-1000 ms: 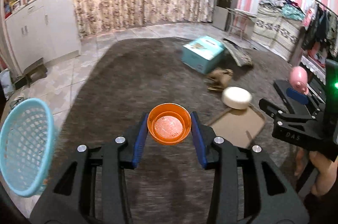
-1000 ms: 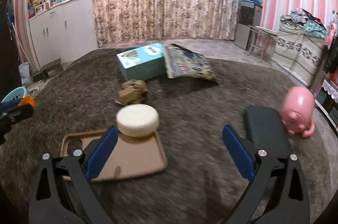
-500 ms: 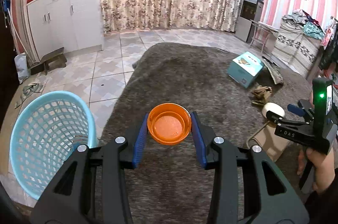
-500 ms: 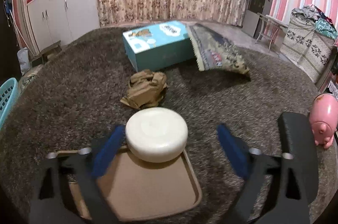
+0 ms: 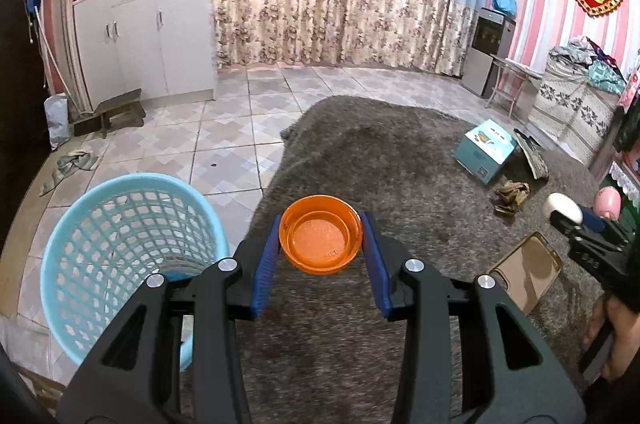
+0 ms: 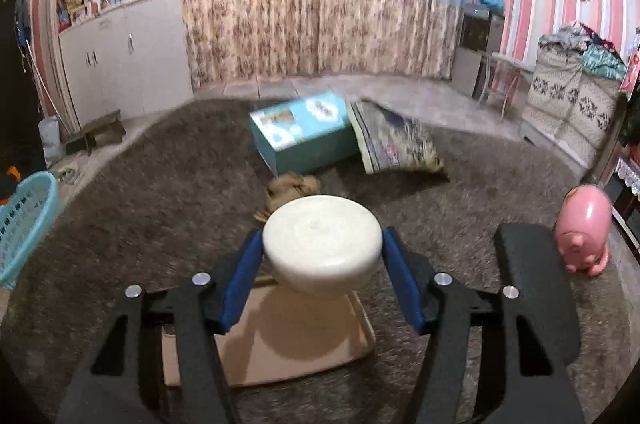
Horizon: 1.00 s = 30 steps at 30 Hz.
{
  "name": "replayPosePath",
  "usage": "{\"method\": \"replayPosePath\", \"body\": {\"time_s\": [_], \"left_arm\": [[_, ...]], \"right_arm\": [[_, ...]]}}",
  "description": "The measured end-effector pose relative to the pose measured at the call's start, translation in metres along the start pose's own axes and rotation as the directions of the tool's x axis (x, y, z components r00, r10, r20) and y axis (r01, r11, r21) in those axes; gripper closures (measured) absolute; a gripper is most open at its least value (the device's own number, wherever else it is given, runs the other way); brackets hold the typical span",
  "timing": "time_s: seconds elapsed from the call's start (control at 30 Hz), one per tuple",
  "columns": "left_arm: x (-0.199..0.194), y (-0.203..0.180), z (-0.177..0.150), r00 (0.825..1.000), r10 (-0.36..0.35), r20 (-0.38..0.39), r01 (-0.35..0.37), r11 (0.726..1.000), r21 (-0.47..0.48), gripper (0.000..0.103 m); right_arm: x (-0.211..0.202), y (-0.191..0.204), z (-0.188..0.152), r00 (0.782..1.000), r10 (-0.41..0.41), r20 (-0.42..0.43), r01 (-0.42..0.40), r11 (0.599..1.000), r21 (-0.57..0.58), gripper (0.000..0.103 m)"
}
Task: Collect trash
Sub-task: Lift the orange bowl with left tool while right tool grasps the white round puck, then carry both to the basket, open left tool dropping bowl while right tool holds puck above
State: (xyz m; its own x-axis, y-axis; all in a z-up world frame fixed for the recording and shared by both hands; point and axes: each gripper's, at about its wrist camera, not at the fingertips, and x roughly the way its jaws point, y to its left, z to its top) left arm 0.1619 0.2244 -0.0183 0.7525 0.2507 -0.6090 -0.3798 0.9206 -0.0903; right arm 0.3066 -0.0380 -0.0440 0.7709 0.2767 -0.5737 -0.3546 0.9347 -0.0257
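Observation:
My left gripper [image 5: 321,220] is shut on an orange plastic lid [image 5: 320,242], held hollow side up over the edge of the dark rug. A light blue mesh basket [image 5: 120,252] stands just left of it on the tiles. My right gripper [image 6: 320,238] has its jaws closing on a round white disc [image 6: 320,248]; both blue pads touch its sides. The disc hangs a little above a tan tray [image 6: 296,344]. In the left wrist view the right gripper [image 5: 572,220] carries the disc [image 5: 564,205] at the far right.
Crumpled brown paper [image 6: 292,185], a teal box [image 6: 300,131] and a printed bag [image 6: 392,139] lie on the rug beyond the disc. A pink pig figure [image 6: 586,228] and a black pad [image 6: 532,284] sit to the right. White cabinets [image 5: 152,35] line the back left.
The left gripper swung left with the orange lid, and the basket came fully into view beside it. The right gripper moved up to the white disc and its wide jaws closed onto it.

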Motion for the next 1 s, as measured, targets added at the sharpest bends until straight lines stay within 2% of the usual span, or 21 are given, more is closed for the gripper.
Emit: {"method": "replayPosePath", "body": {"time_s": [0.1, 0.43, 0.7, 1.0], "left_arm": [[-0.006, 0.009, 0.001, 1.0, 0.009, 0.008, -0.009, 1.0, -0.012, 0.064], [-0.025, 0.054, 0.001, 0.997, 0.066, 0.037, -0.064, 0.996, -0.066, 0.064], [-0.026, 0.096, -0.001, 0.991, 0.129, 0.038, -0.125, 0.988, -0.095, 0.064], [-0.01, 0.148, -0.01, 0.981, 0.196, 0.009, -0.194, 0.975, -0.11, 0.064]], "right_arm": [[-0.014, 0.009, 0.009, 0.999, 0.024, 0.03, -0.024, 1.0, -0.005, 0.042], [-0.054, 0.081, 0.024, 0.985, 0.132, 0.111, -0.12, 0.988, -0.101, 0.042], [-0.056, 0.129, 0.031, 0.973, 0.2, 0.113, -0.182, 0.972, -0.148, 0.042], [-0.046, 0.171, 0.036, 0.967, 0.237, 0.098, -0.218, 0.96, -0.173, 0.042]]}}
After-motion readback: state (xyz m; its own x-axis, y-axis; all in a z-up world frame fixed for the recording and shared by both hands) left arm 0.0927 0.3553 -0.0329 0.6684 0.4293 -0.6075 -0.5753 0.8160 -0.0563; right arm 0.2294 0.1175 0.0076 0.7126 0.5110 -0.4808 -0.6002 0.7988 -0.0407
